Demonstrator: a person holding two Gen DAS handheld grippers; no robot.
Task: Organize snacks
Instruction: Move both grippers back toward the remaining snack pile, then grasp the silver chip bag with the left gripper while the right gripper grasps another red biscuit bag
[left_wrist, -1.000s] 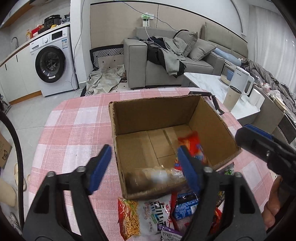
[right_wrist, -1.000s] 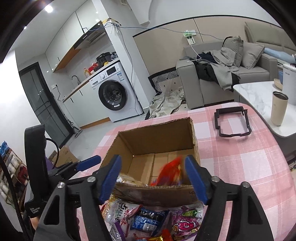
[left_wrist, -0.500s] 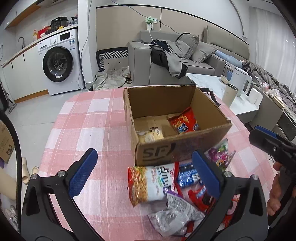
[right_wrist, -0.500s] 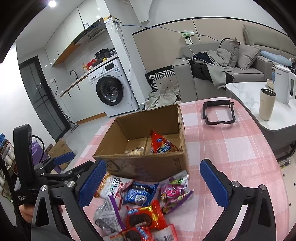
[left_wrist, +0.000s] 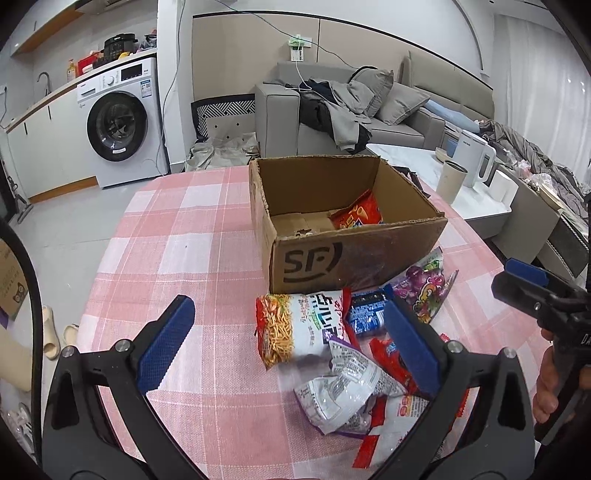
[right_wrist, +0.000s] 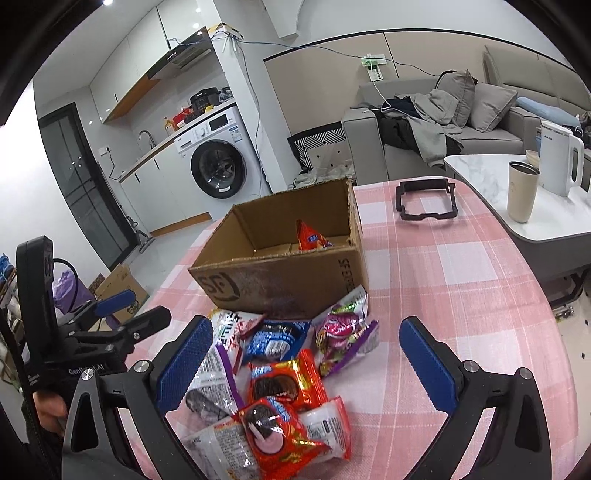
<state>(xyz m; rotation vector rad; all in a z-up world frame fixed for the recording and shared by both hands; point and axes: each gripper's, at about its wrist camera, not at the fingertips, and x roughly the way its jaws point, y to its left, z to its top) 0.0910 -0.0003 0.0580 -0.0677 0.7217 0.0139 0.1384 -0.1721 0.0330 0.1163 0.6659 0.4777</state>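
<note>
Both tongs — left, right — gape empty; cardboard box reads "SF"

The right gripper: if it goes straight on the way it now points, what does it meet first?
Most likely the snack pile. The right gripper, open and empty, points down at the red cookie packet, with the blue cookie packet and cardboard box beyond. Depth is unclear, so this is a judgement.
</note>
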